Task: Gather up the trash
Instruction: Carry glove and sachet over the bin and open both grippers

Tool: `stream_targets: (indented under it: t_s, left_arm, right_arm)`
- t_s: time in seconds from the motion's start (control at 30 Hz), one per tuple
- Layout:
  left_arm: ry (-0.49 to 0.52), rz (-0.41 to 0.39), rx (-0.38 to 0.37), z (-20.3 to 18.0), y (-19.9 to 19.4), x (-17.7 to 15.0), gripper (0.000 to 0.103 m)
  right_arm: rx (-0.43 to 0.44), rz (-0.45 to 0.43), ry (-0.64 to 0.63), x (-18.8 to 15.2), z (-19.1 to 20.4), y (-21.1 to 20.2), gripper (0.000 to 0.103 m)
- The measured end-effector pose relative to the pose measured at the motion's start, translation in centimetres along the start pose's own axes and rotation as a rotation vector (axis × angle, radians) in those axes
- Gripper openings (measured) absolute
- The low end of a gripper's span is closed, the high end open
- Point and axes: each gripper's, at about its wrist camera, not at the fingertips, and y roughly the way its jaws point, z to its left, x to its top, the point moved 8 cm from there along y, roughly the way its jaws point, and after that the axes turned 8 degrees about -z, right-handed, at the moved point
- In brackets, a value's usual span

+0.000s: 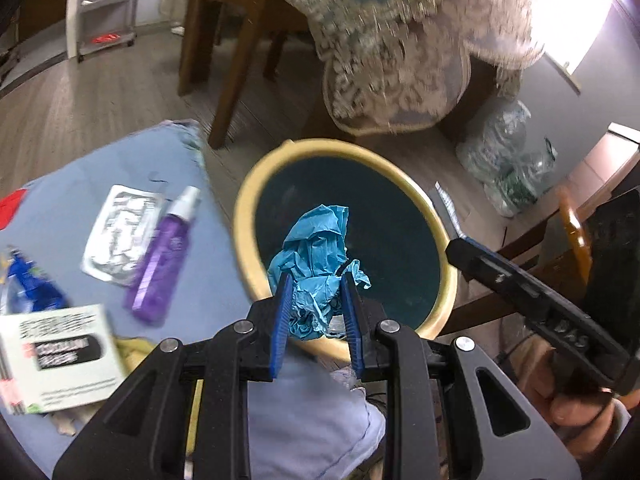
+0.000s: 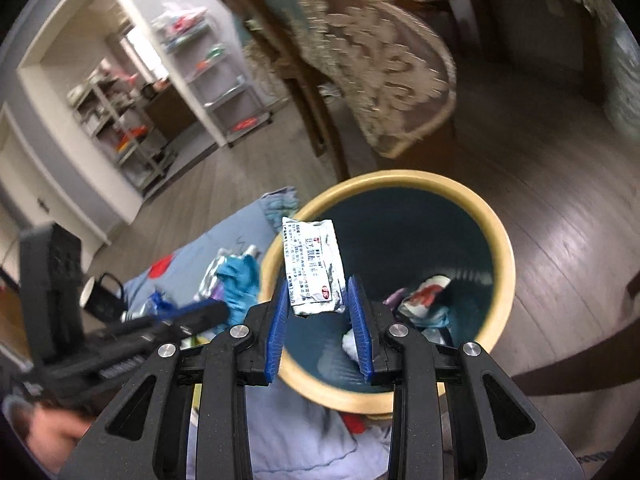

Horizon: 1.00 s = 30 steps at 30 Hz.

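Wood-plank floor with draped chairs behind; a blue cloth surface (image 1: pixel 224 184) sits beside a round bin (image 1: pixel 444 236) with a yellow rim and dark inside. Left gripper (image 1: pixel 317 308) is clenched on a crumpled blue glove (image 1: pixel 316 248), the wad bulging out past the fingertips and hanging over the bin mouth. Right gripper (image 2: pixel 322 312) grasps a white printed sachet (image 2: pixel 312 264) by its lower end, also over the bin (image 2: pixel 506 248). Sachet's long axis runs straight out ahead of the fingers, free end pointing away from them toward the far rim, tilted slightly left. Glove is a ball, no clear axis, though it stretches roughly forward from the pads. Progress: some trash already lies in the bin bottom, beyond the right fingertips — a white-red wrapper (image 2: pixel 424 292) and other scraps. Both held pieces look ready to drop but not yet released. Left of the left fingers, still on the cloth: a foil packet (image 1: pixel 120 236), a purple spray bottle (image 1: pixel 164 256), a blue item (image 1: pixel 32 284), a white box (image 1: pixel 56 360). Which of these count as trash I can't tell.
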Motion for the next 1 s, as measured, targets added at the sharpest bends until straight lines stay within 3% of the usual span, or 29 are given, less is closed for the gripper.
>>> stream_targets:
  t_s: [0.27,0.3,0.37,0.4,0.43,0.7,0.9,1.0]
  left_arm:
    - [0.026,0.061,-0.007,-0.8,4.2,-1.1,0.027]
    - [0.029,0.060,-0.004,-0.7,4.3,-1.1,0.030]
    - [0.033,0.056,0.002,-0.5,4.3,-1.0,0.043]
    - [0.036,0.048,0.008,-0.4,4.1,-0.9,0.055]
    - [0.037,0.040,0.009,-0.2,3.9,-0.8,0.060]
    - [0.024,-0.013,0.052,1.8,0.8,-0.3,0.066]
    - [0.020,-0.106,0.090,3.2,-4.0,0.5,0.080]
    - [0.012,-0.145,0.113,4.2,-6.4,0.5,0.083]
  right_arm:
    - [-0.030,0.017,0.102,-0.1,-2.6,1.1,0.032]
    - [-0.033,0.019,0.103,-0.1,-2.7,1.2,0.032]
    - [-0.039,0.026,0.106,-0.2,-2.9,1.4,0.032]
    - [-0.042,0.030,0.109,-0.3,-2.9,1.5,0.032]
    - [-0.043,0.034,0.111,-0.4,-3.0,1.6,0.032]
    - [-0.064,0.070,0.073,-1.1,-2.8,2.6,0.033]
    - [-0.076,0.066,0.022,-1.4,-2.0,2.6,0.054]
    - [-0.068,0.064,0.004,-1.3,-1.4,2.6,0.057]
